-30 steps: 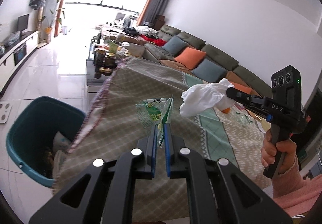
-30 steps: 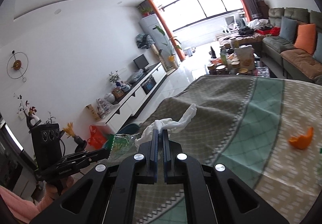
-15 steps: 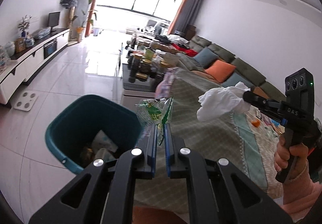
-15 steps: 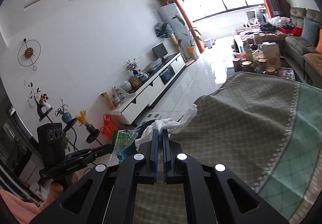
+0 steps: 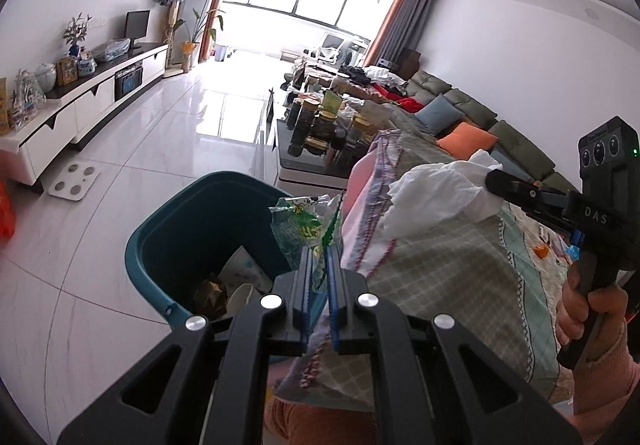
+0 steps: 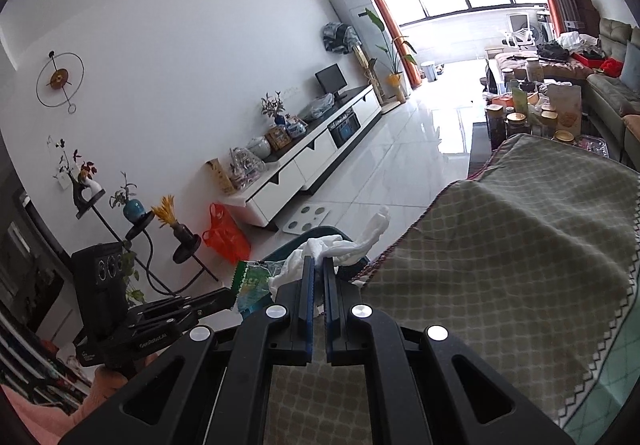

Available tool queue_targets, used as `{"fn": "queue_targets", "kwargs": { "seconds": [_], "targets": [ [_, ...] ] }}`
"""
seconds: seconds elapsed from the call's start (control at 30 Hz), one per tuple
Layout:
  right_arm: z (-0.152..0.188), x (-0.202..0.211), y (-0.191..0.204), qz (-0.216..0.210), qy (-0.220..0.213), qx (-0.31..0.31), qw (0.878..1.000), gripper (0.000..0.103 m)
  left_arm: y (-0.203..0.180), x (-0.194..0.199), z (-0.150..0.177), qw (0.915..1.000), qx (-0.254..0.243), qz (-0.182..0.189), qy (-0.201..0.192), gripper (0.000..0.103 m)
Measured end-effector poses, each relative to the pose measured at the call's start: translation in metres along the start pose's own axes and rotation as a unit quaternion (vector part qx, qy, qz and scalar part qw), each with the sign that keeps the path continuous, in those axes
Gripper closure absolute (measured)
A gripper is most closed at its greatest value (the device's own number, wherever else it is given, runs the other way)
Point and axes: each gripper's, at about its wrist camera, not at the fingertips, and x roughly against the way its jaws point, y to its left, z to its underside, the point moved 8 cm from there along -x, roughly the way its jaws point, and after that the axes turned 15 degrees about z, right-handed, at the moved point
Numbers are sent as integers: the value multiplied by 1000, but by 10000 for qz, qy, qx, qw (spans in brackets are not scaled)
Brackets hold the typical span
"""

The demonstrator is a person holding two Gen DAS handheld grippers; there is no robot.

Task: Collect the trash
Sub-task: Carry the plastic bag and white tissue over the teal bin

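carrying one piece of trash in each tool, the person brings both toward the teal bin (image 5: 168, 245) standing on the white tiled floor just beside the cloth-covered table (image 5: 460, 277). the left gripper (image 5: 319, 257) is clenched on a crinkled green-printed clear wrapper (image 5: 304, 221), pinched near its lower edge so most of the film stands up above the jaws — a grip that keeps the light plastic from slipping. in the left wrist view the wrapper hangs over the bin's near rim, with paper and a brown scrap already lying inside.

the right gripper (image 6: 317, 273) is closed tight on a crumpled white tissue (image 6: 340, 245), one twisted tail of it sticking out ahead of the tips. seen from the left camera the tissue (image 5: 436, 197) is up over the table's draped corner, off to the side of the bin, so my guess is it needs to travel further across before it can be let go. from the right wrist view only a sliver of the bin's rim (image 6: 316, 233) shows behind the tissue.

both items are held high and clear of the cloth — sensible, since dragging them could snag its fringed edge. an orange scrap (image 5: 541, 251) lies on the table, likely left to collect.
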Motion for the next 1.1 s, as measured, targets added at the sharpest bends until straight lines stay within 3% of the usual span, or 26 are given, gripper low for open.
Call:
{"fn": "queue_targets", "kwargs": {
  "seconds": [0.67, 1.1],
  "targets": [
    [14, -53, 27, 186, 531, 299, 9980, 98, 40, -18, 13, 9984, 512, -198, 125, 94],
    [29, -78, 42, 120, 831, 352, 9959, 95, 61, -36, 22, 9956, 895, -142, 231, 93]
  ]
}}
